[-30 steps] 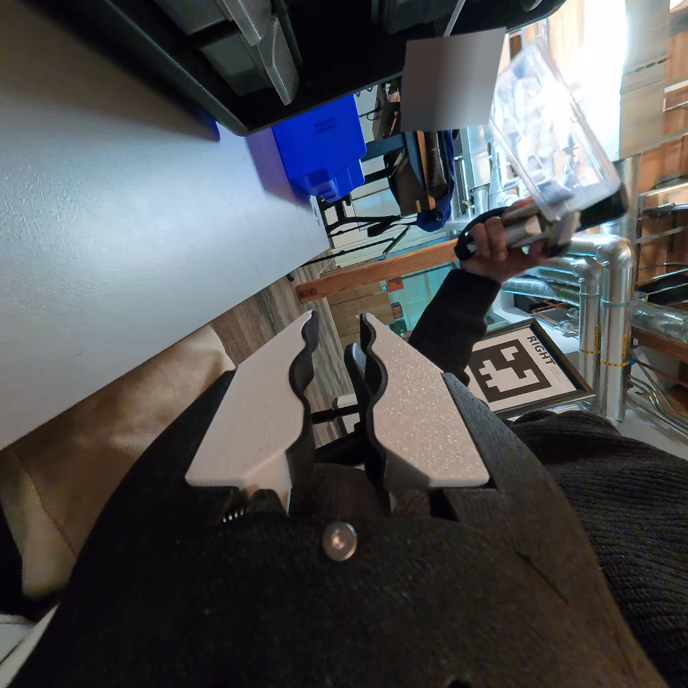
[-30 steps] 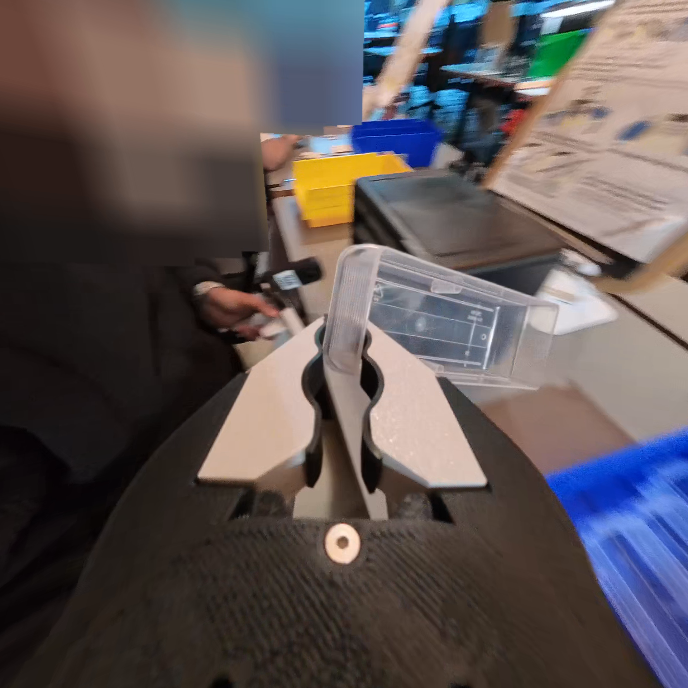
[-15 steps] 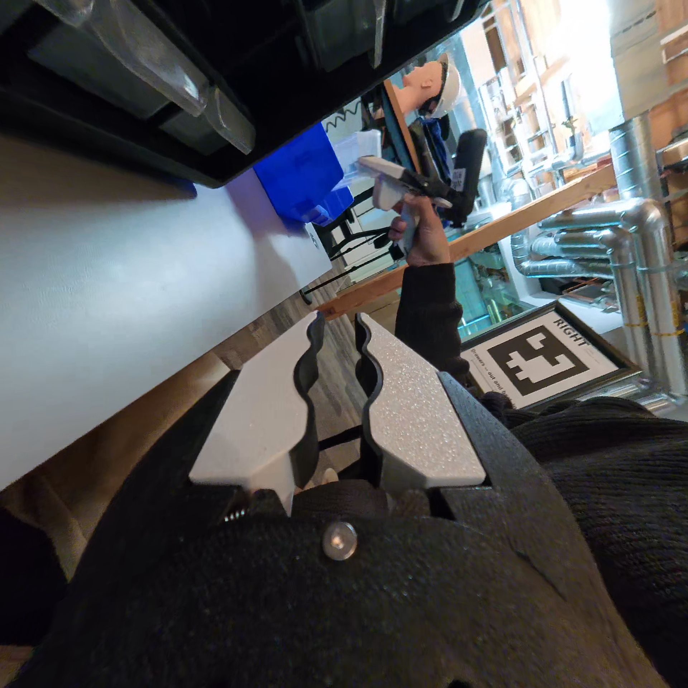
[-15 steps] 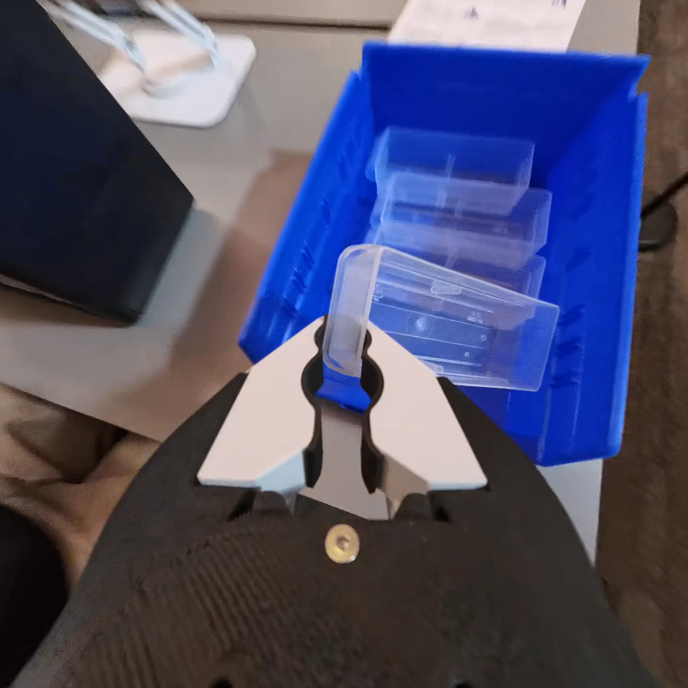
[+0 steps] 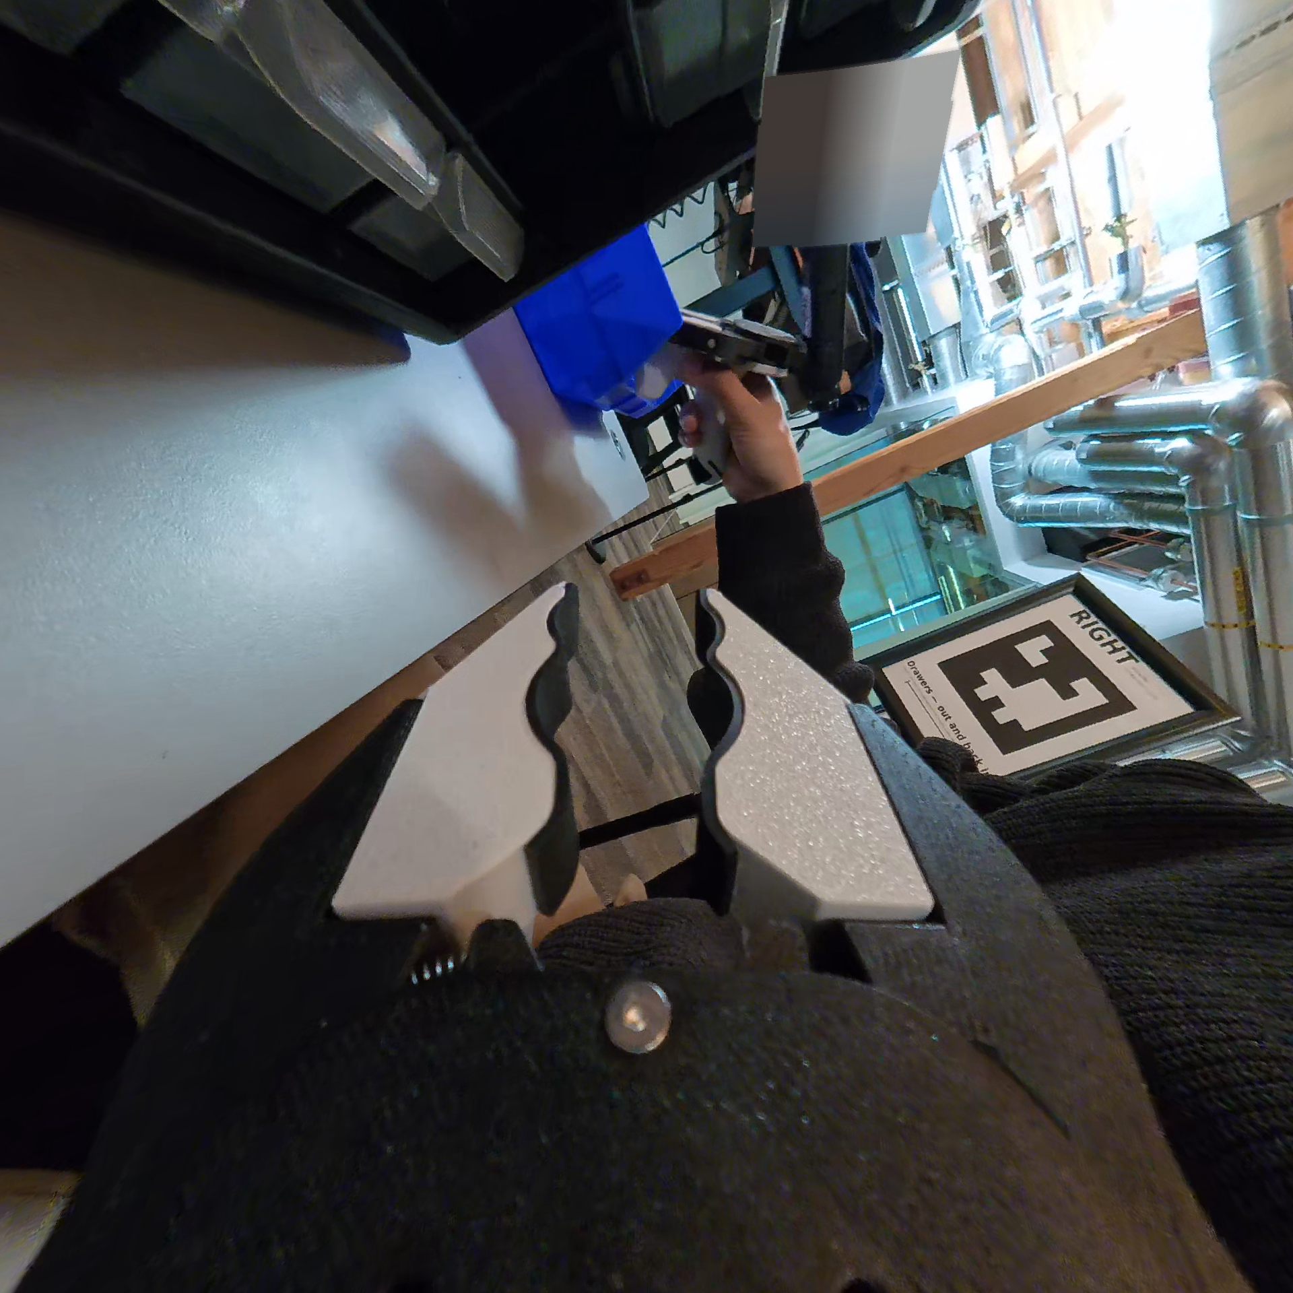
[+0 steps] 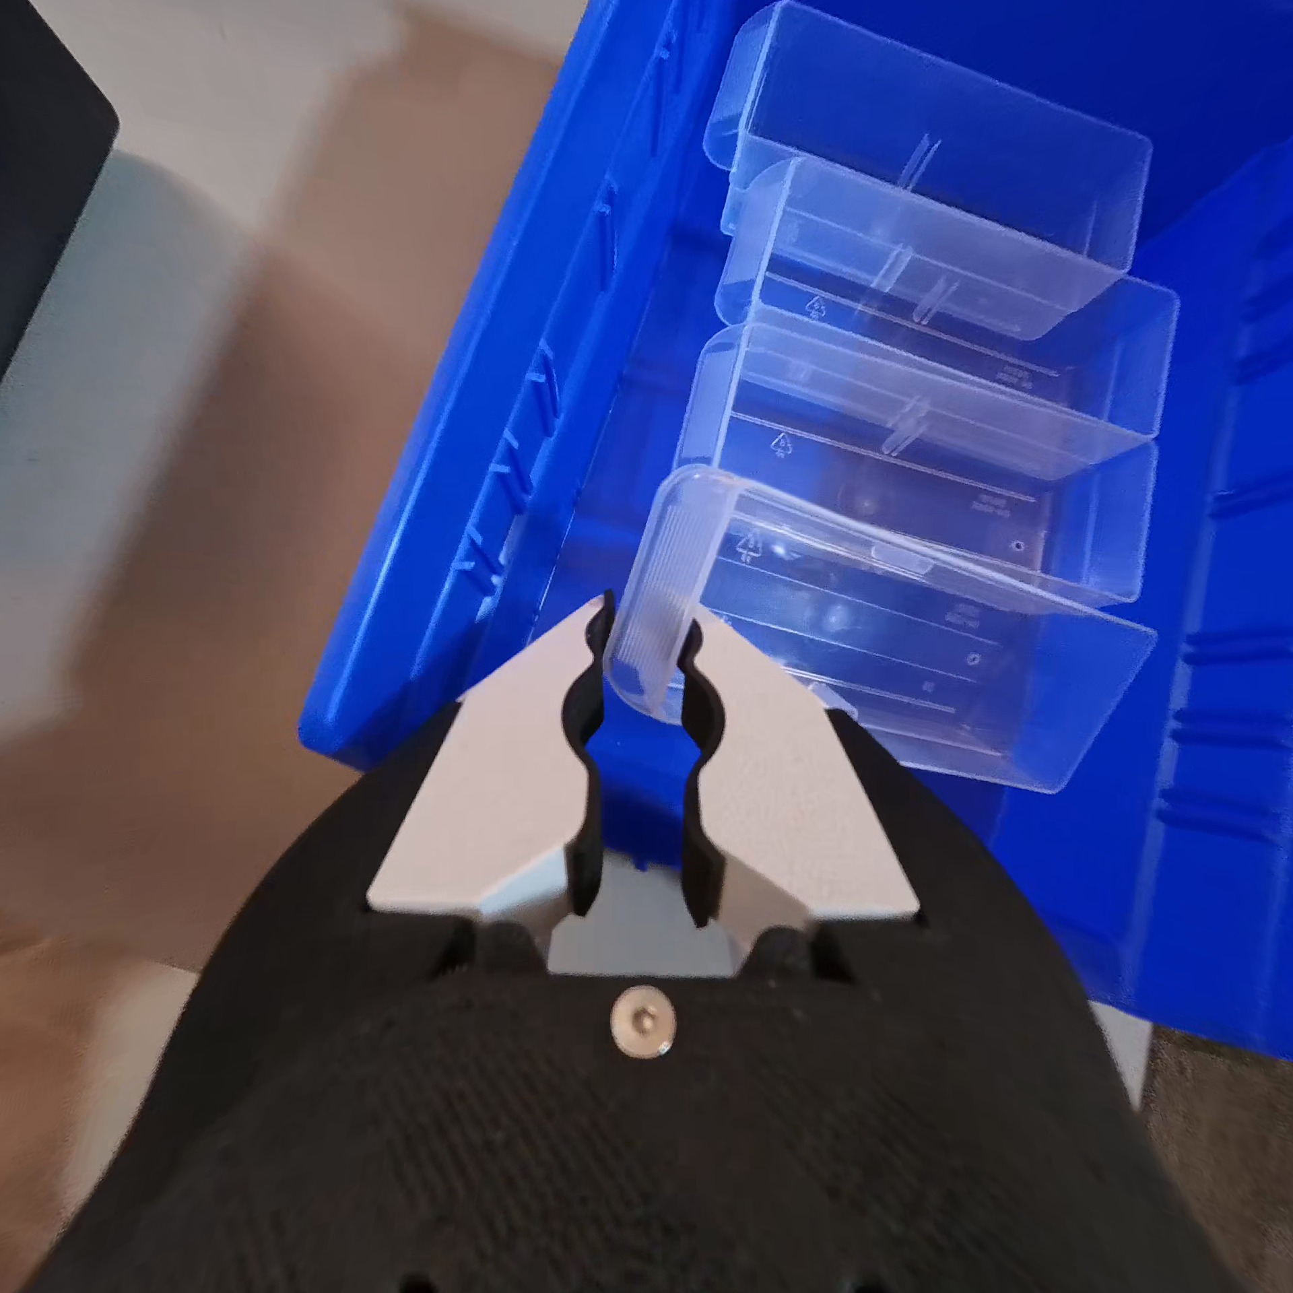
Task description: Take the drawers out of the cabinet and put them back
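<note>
My right gripper (image 6: 651, 616) is shut on the front handle of a clear plastic drawer (image 6: 874, 630). It holds the drawer tilted, low inside the blue bin (image 6: 490, 420), over three other clear drawers (image 6: 909, 392) stacked there. My left gripper (image 5: 637, 609) is open and empty. It is off the table's front edge and rolled sideways. The black cabinet (image 5: 560, 210) fills the top of the left wrist view, with clear drawers (image 5: 350, 119) still in its slots. That view also shows the blue bin (image 5: 595, 336) beside the cabinet and a hand with the right gripper (image 5: 728, 346) at it.
The white table (image 5: 210, 525) carries the cabinet and the bin. A corner of the cabinet (image 6: 42, 175) is left of the bin in the right wrist view. A framed marker sign (image 5: 1035, 693), a wooden beam (image 5: 979, 434) and metal pipes (image 5: 1189, 455) lie beyond the table.
My right gripper has swung the clear drawer over the blue bin and lowered it in onto the other drawers. My left gripper has opened a little and tilted closer to the cabinet.
</note>
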### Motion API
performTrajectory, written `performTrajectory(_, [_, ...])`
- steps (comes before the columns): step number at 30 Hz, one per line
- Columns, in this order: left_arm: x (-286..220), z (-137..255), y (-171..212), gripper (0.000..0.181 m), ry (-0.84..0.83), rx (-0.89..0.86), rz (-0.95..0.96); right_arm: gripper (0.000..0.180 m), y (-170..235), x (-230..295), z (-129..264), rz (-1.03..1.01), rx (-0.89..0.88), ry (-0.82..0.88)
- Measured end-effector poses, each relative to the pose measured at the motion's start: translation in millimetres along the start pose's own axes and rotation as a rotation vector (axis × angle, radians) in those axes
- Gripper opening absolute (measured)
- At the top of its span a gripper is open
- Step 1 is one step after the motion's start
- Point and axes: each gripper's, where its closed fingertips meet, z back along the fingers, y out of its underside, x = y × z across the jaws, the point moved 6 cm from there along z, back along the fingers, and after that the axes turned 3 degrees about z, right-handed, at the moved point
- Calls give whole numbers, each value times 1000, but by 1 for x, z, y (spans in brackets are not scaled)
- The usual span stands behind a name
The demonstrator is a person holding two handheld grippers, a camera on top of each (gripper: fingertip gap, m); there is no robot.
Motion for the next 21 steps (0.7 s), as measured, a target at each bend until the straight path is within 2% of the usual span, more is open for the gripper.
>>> performTrajectory(1, [0,0,0,31,2,0,5,16,0,1,-2,-3,2,-5])
performTrajectory(7, [-1,0,1,31,6,4,7,35,-2,-1,1,-61,-46,-44])
performTrajectory(13, [-1,-1,1,33,0,6,-2,37,-13,-24,30,-119,-210,10])
performTrajectory(16, [-2,0,0,35,-11,4,-18,42,-13,-51,51,-176,-325,123])
performTrajectory(21, [-2,0,0,36,-19,5,-31,50,17,-108,79,-301,-420,419])
